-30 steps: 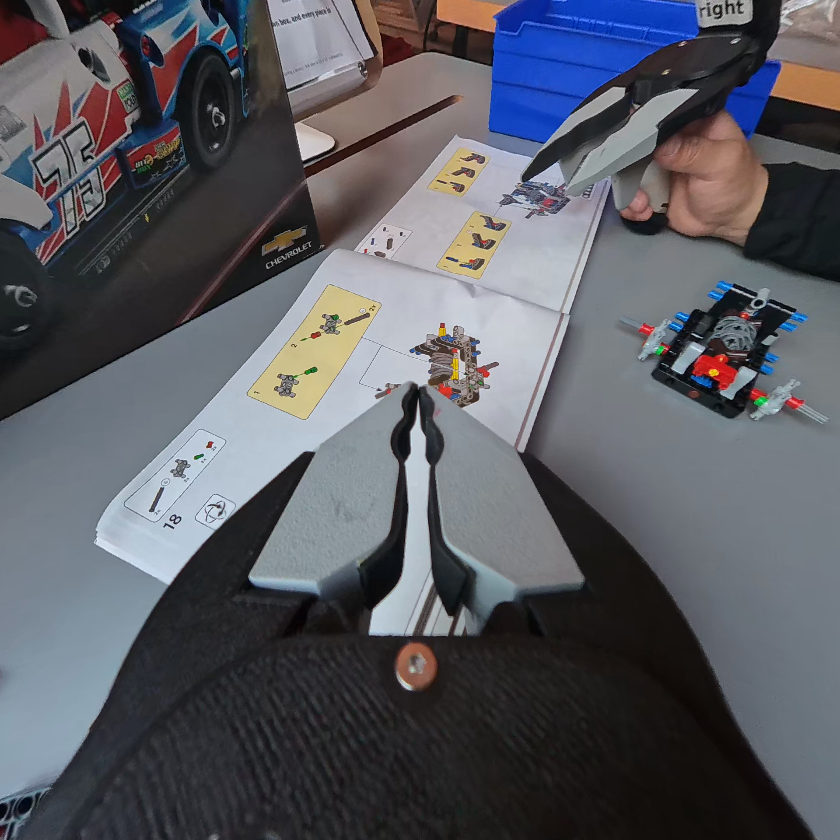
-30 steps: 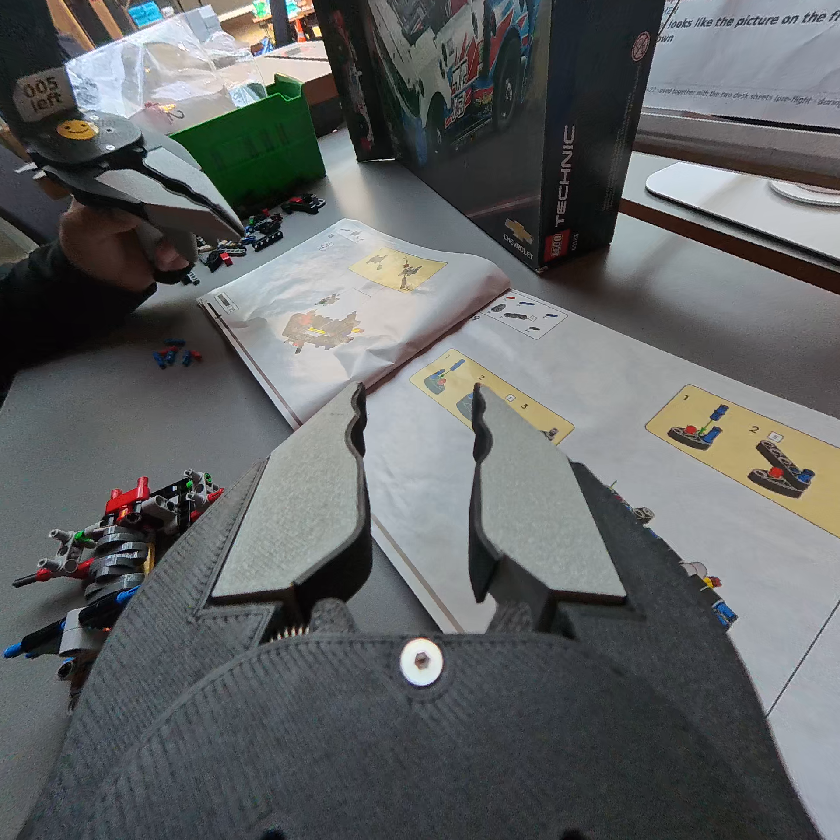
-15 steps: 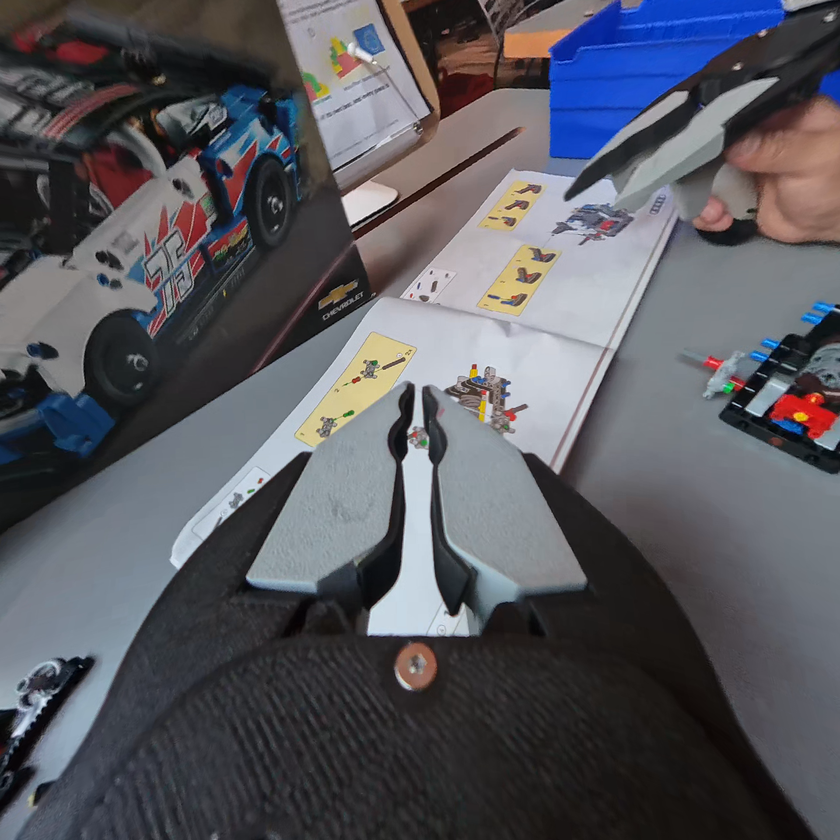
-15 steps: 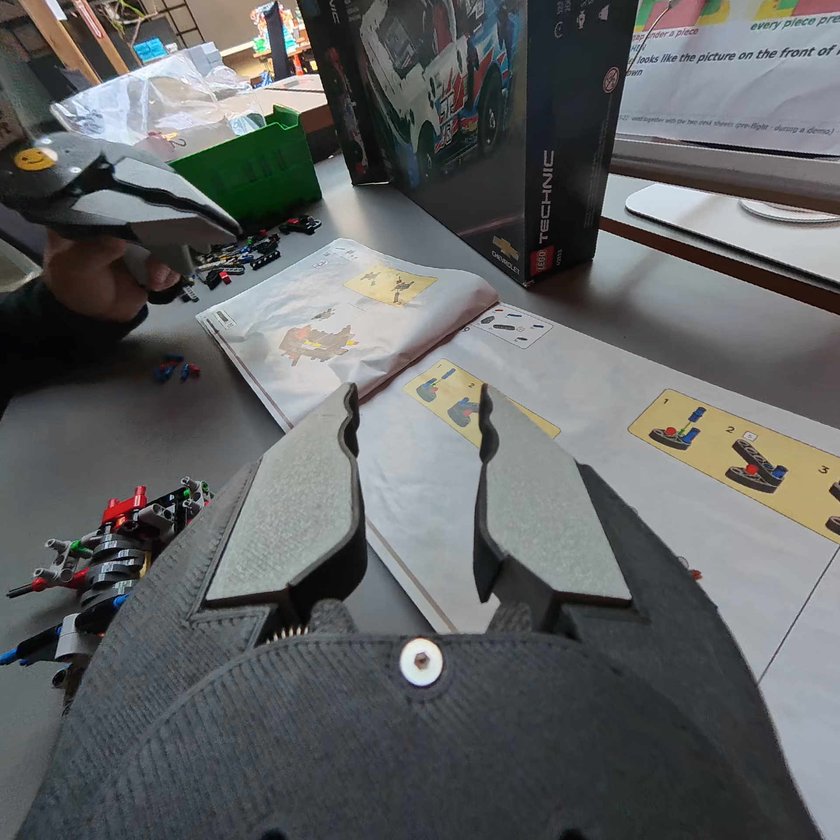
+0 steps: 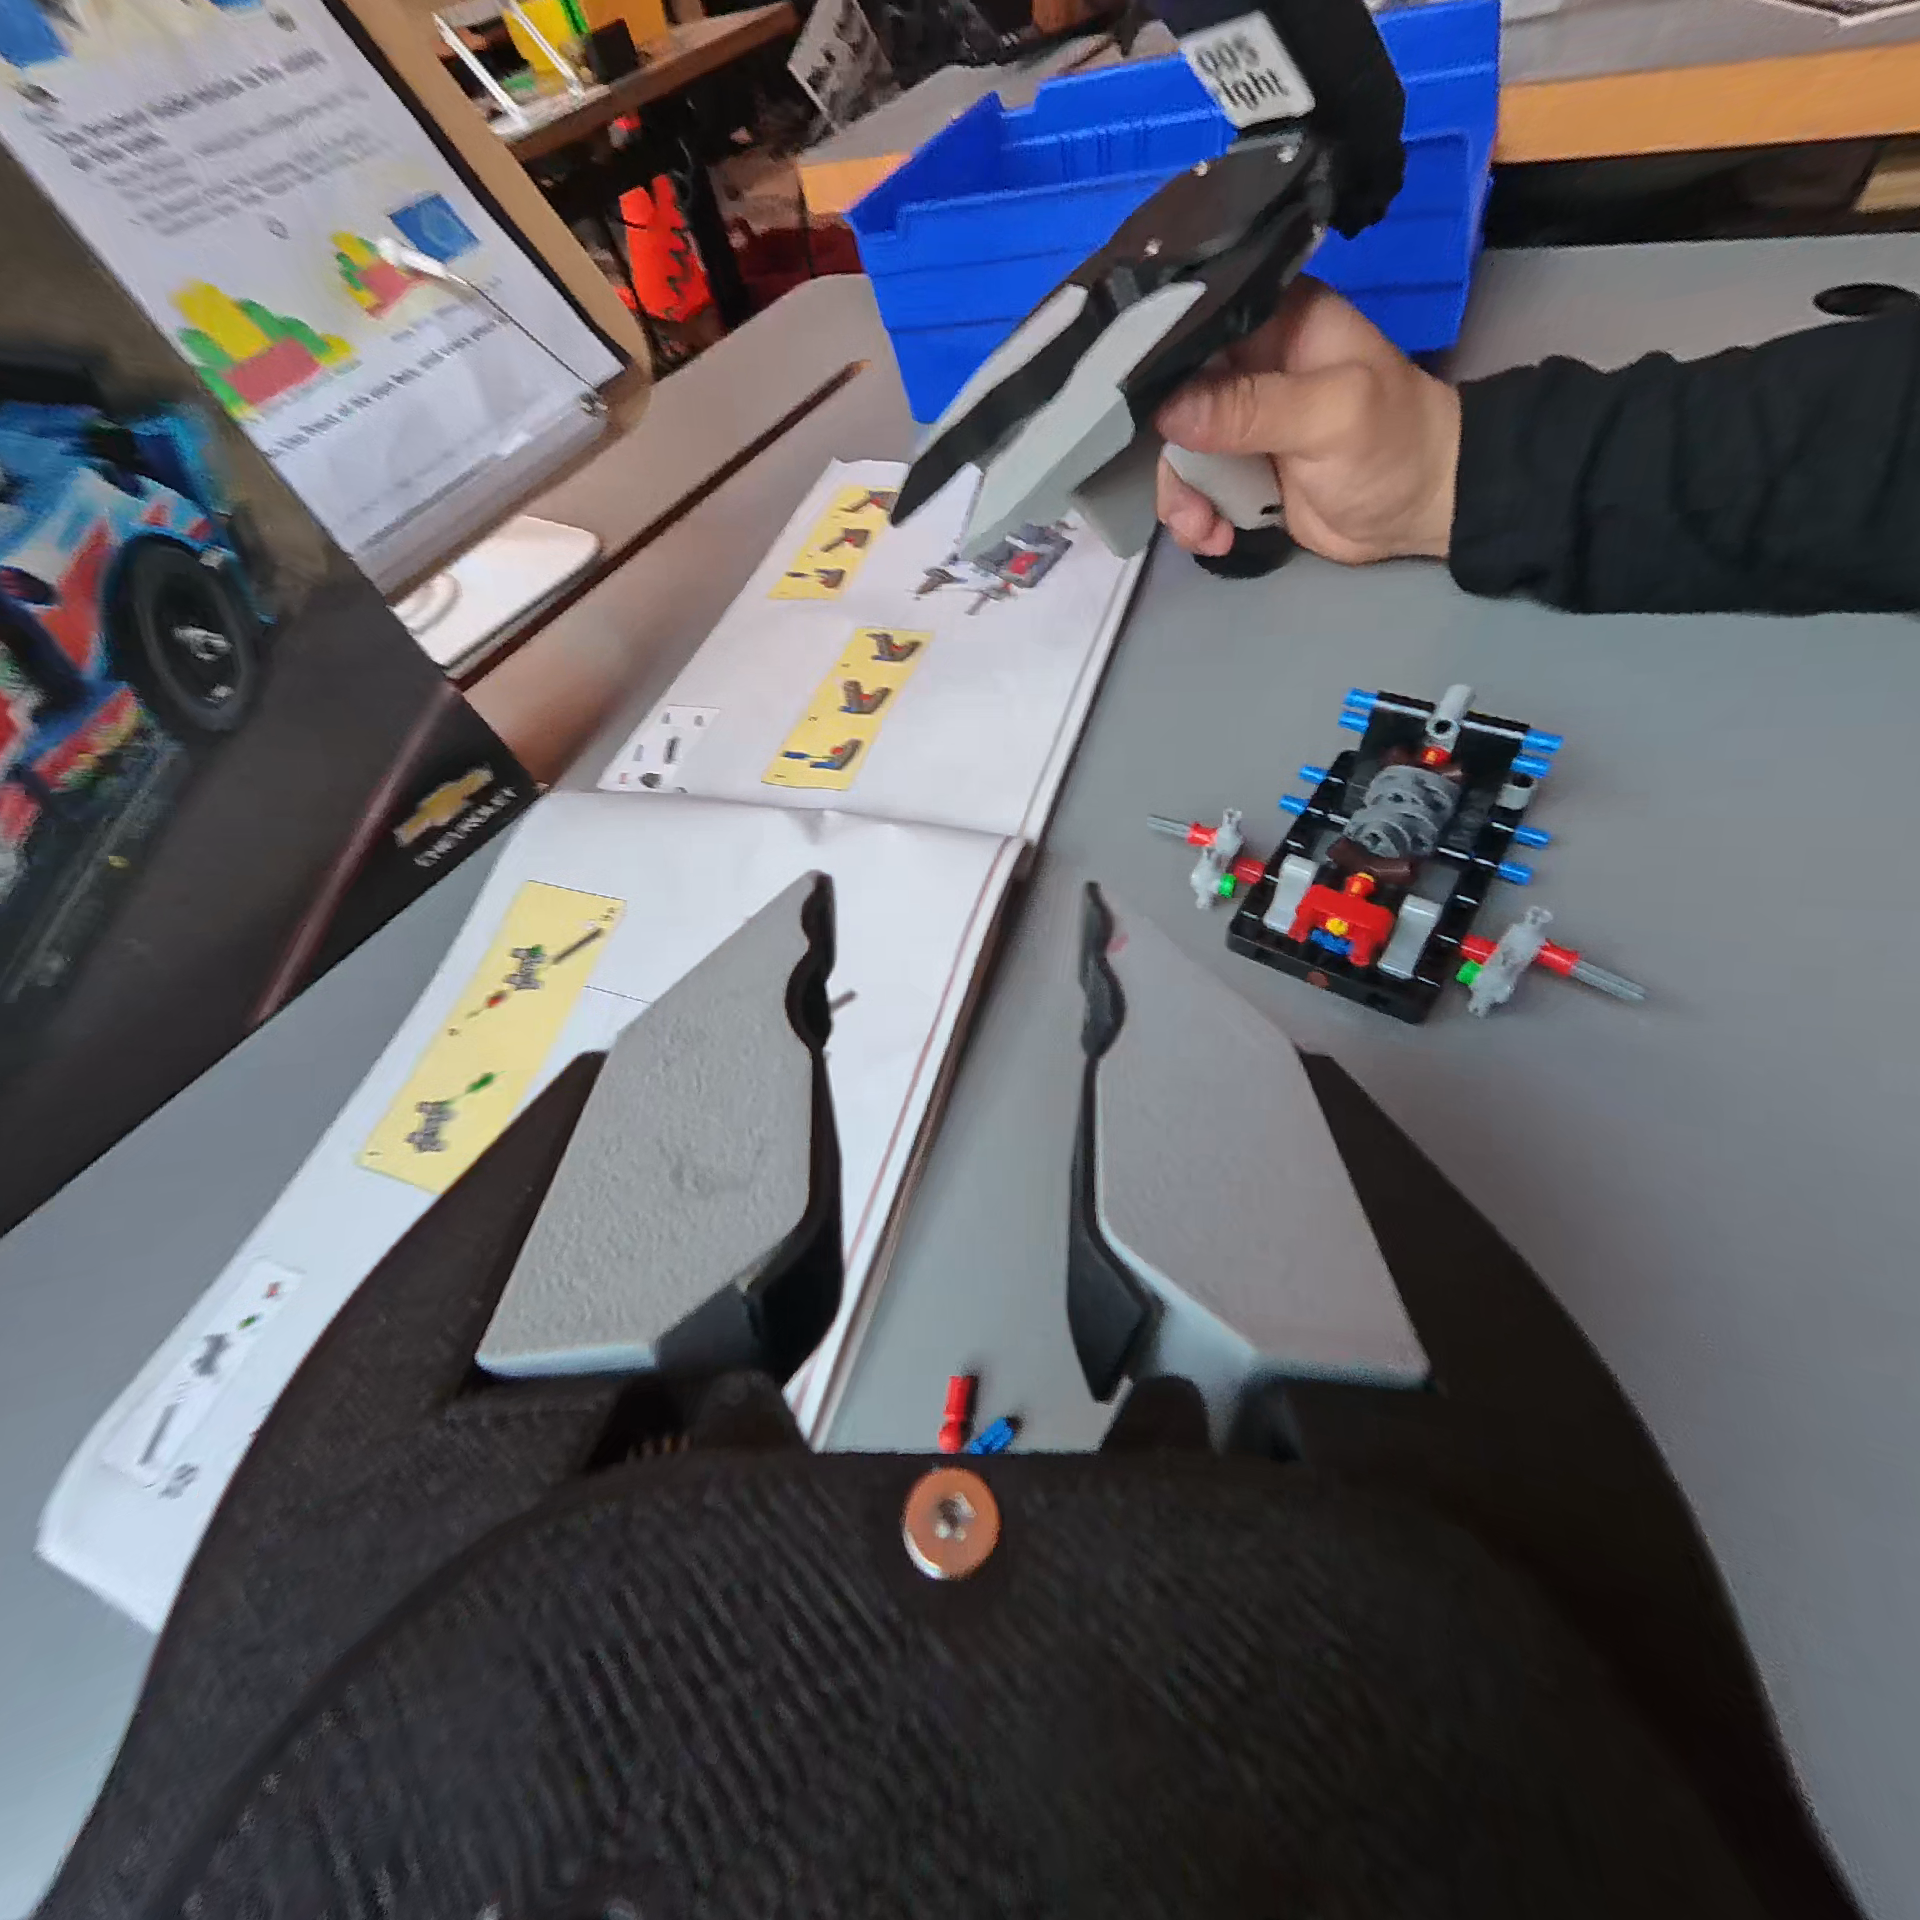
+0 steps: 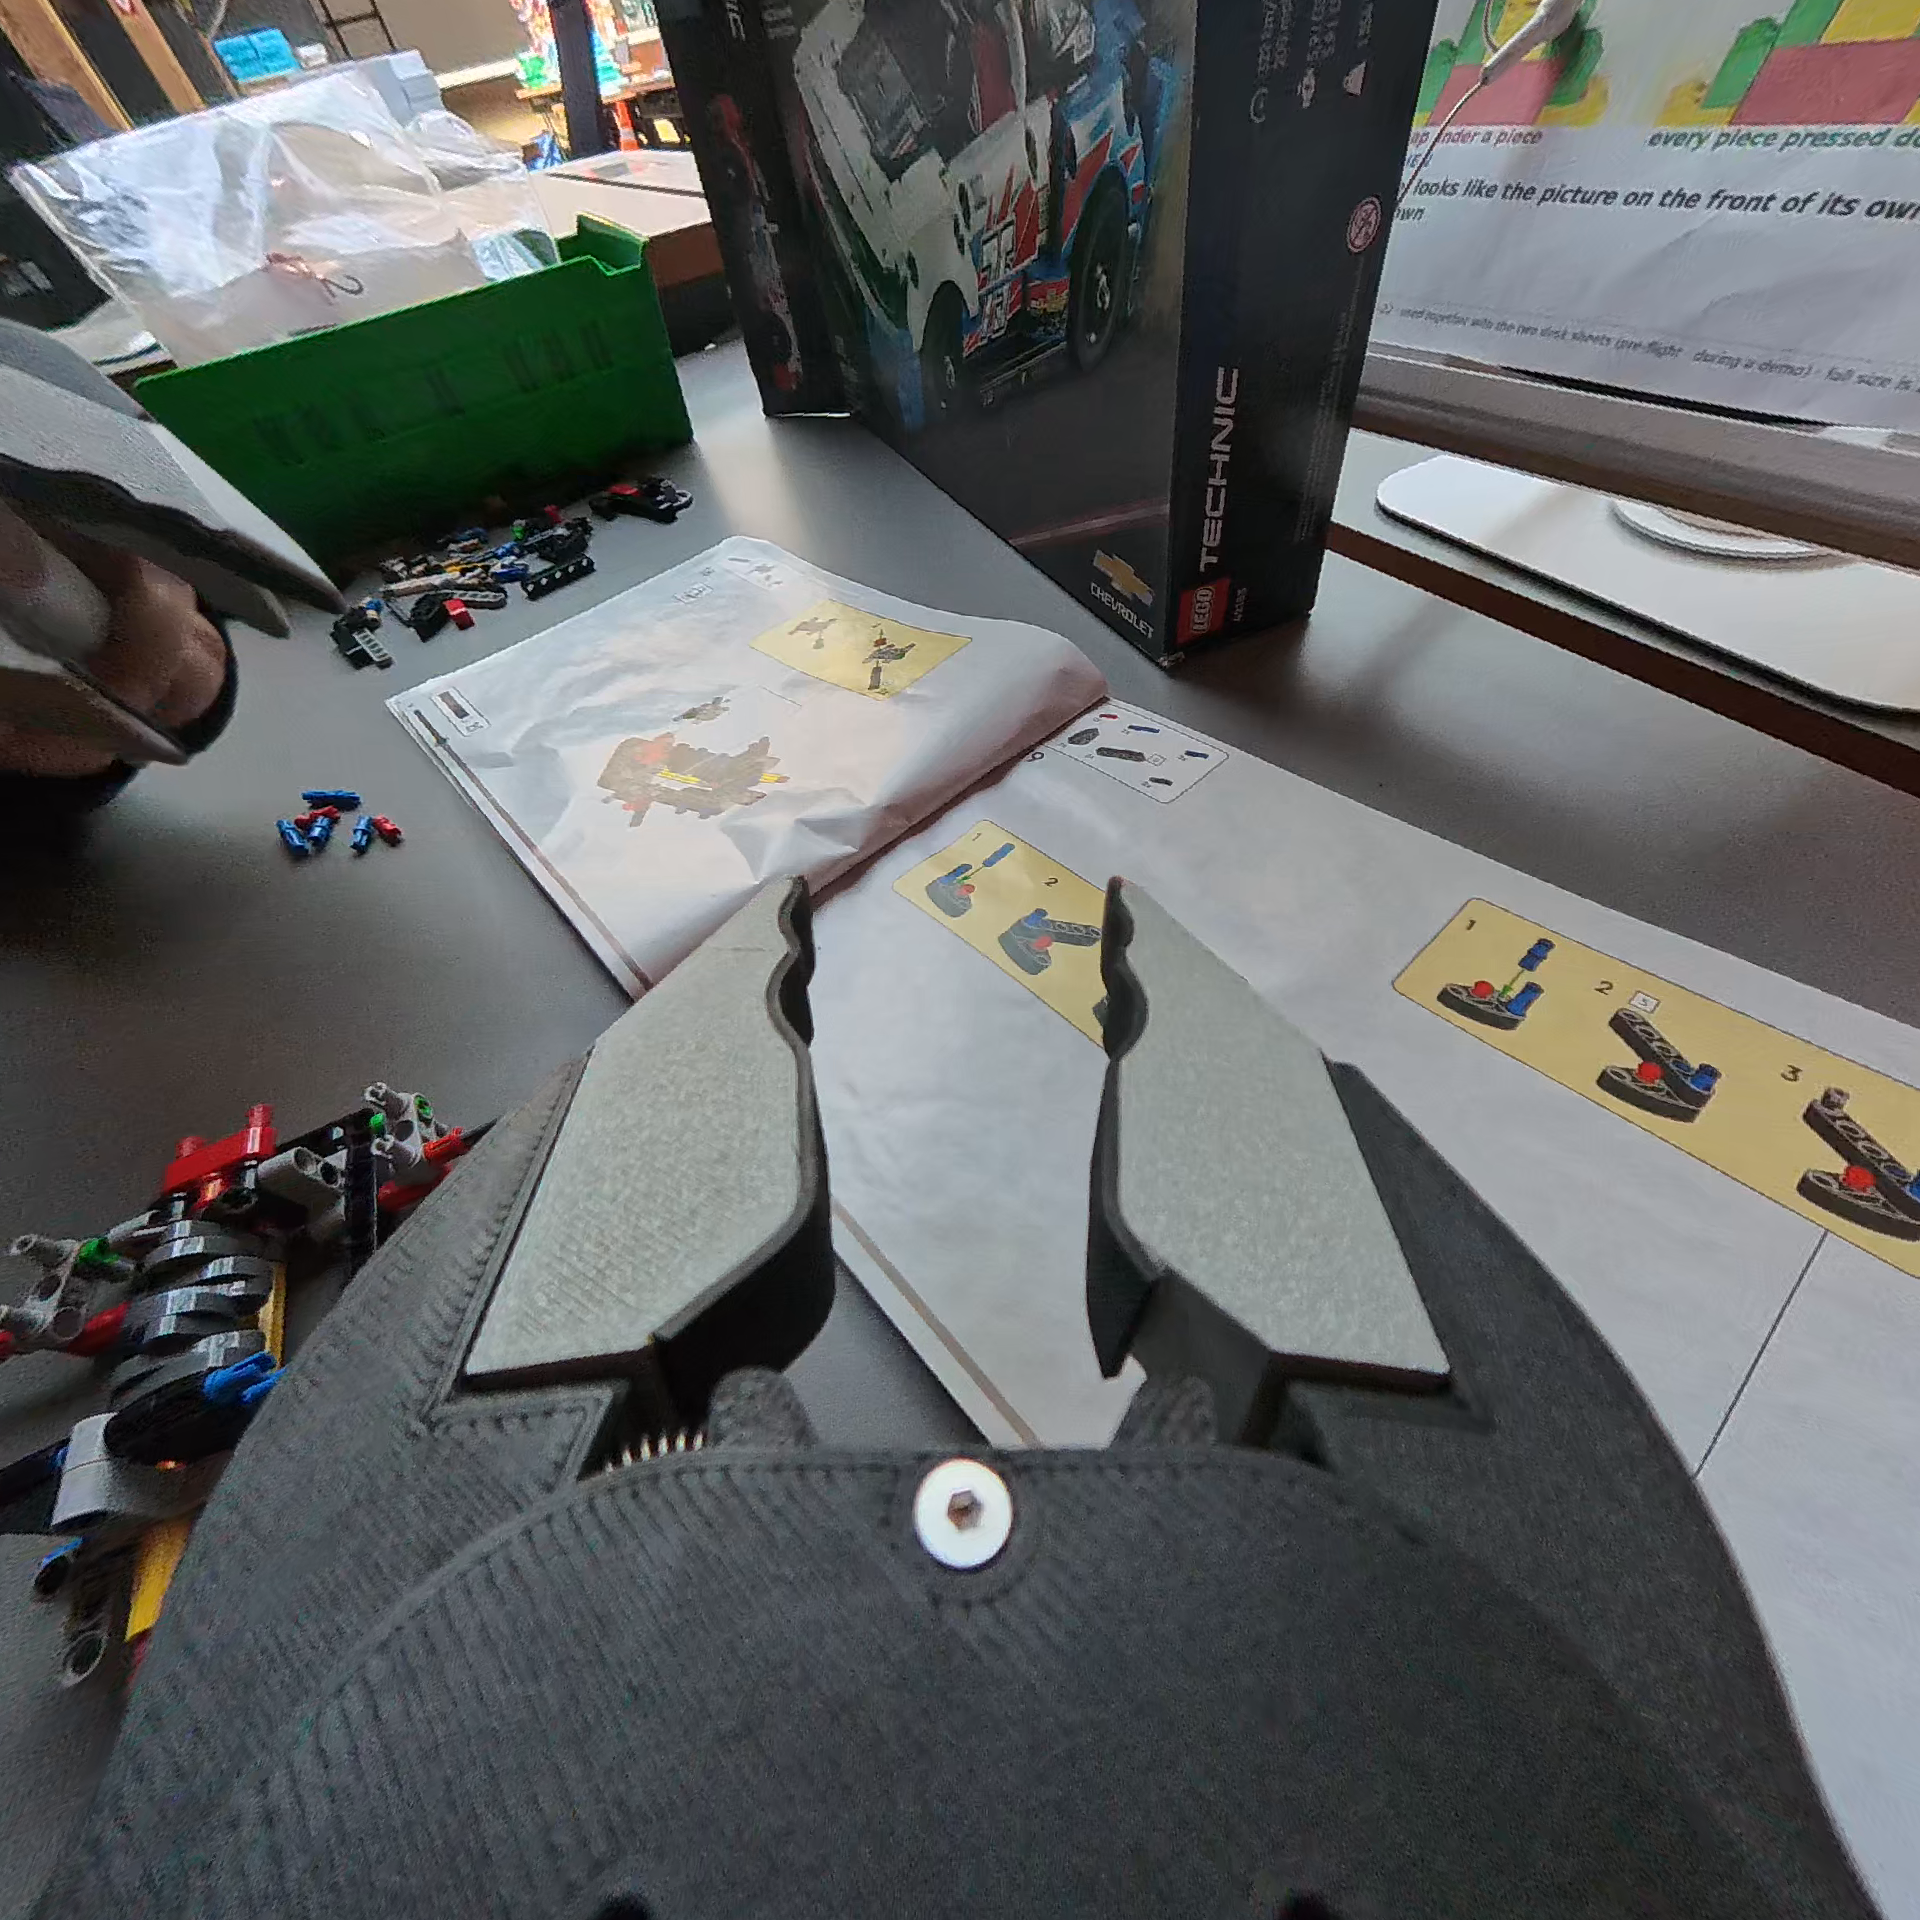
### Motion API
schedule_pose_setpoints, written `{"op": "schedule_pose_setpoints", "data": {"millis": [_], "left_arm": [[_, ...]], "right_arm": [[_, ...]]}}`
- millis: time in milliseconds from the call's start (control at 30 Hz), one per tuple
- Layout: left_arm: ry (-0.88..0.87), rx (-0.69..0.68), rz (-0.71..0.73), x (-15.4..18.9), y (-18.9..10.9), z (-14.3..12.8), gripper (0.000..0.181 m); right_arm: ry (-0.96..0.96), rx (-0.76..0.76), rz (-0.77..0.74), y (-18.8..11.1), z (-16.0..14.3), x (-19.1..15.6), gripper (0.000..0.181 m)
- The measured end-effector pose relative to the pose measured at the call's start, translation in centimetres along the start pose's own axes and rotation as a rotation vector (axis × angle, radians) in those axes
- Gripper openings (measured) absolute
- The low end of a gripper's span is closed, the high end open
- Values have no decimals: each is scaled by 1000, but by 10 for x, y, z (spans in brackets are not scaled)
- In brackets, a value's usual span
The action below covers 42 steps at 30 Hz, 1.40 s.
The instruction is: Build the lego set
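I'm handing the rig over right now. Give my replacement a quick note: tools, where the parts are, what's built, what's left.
Left tool: open, empty, over the instruction booklet edge.
Right tool: open, empty, above the booklet.
Partly built chassis sits on the table, right of the booklet.
Small red and blue pins lie loose; more loose parts by the green bin.
Left: pick the next pieces and continue the build.

Bare table (image 5: 1558,1195) lies between booklet (image 5: 914,727) and chassis (image 5: 1382,852); box (image 6: 1091,312) walls the far side.
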<state>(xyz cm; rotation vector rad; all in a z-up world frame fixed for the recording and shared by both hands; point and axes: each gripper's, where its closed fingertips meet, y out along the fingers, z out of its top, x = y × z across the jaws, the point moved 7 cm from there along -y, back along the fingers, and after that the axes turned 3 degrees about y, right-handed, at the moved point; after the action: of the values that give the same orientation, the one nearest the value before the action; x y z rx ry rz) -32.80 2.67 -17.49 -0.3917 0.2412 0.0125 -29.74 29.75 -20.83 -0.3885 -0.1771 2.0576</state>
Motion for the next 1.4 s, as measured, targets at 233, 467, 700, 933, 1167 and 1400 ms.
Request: {"op": "schedule_pose_setpoints", "data": {"millis": [233, 467, 700, 933, 1167, 1400], "left_arm": [[1, 51, 22, -7, 3, -6, 35], [84, 70, 55, -8, -6, -5, 0], [-1, 75, 36, -20, -9, -10, 15], [-123, 99, -42, -28, -14, -12, 0], [-156, 78, -5, -40, -14, -19, 14], [-226, 48, 36, -53, -10, -27, 25]], "right_arm": [[-5, -7, 32, -1, -1, -2, 52], [-92, -93, -14, 3, -7, -5, 0], [-138, -121, -27, 9, -9, -10, 24], [-127, -120, 15, 9, -9, -12, 0], [-111, -116, 32, 9, -8, -11, 12], [-111, -120, 36, 10, -8, -12, 13]]}}
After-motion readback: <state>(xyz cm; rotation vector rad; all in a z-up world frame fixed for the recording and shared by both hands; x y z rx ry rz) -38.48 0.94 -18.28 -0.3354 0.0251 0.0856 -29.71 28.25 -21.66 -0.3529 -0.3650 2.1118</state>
